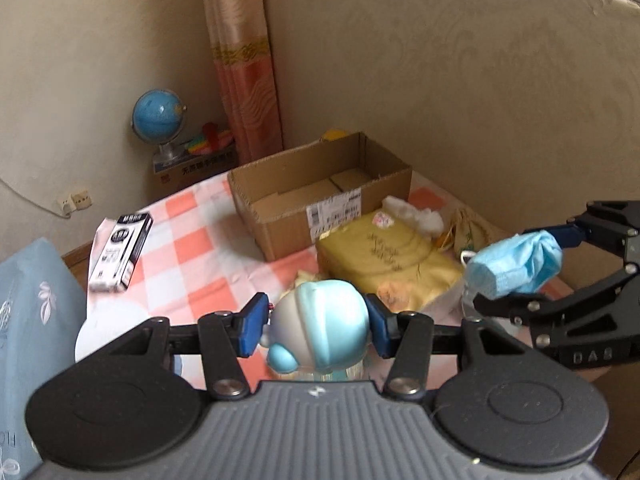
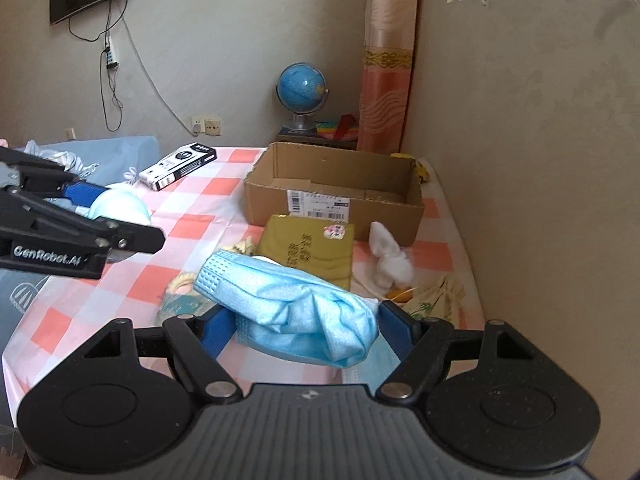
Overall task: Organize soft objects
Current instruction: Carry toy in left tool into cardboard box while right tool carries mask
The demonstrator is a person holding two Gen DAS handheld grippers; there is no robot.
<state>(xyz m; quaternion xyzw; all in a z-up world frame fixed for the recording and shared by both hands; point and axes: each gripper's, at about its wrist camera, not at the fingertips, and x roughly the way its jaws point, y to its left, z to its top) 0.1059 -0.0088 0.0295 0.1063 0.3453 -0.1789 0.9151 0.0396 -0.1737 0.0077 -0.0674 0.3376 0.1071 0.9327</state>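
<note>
My left gripper (image 1: 318, 330) is shut on a round pale-blue and white soft toy (image 1: 320, 330), held above the checked cloth; it also shows at the left of the right wrist view (image 2: 116, 204). My right gripper (image 2: 300, 330) is shut on a crumpled blue face mask (image 2: 296, 312), seen at the right of the left wrist view (image 1: 514, 266). An open cardboard box (image 2: 336, 190) stands behind, its inside bare. In front of it lie a yellow-olive cloth pouch (image 2: 308, 246), a white fluffy piece (image 2: 390, 258) and a printed cloth bag (image 2: 434, 298).
A black-and-white carton (image 2: 180, 166) lies at the far left of the bed (image 2: 60, 312). A blue pillow (image 1: 32, 320) is at the left edge. A globe (image 2: 302, 90) stands in the corner by the curtain (image 2: 386, 64). A padded headboard (image 2: 540, 160) runs along the right.
</note>
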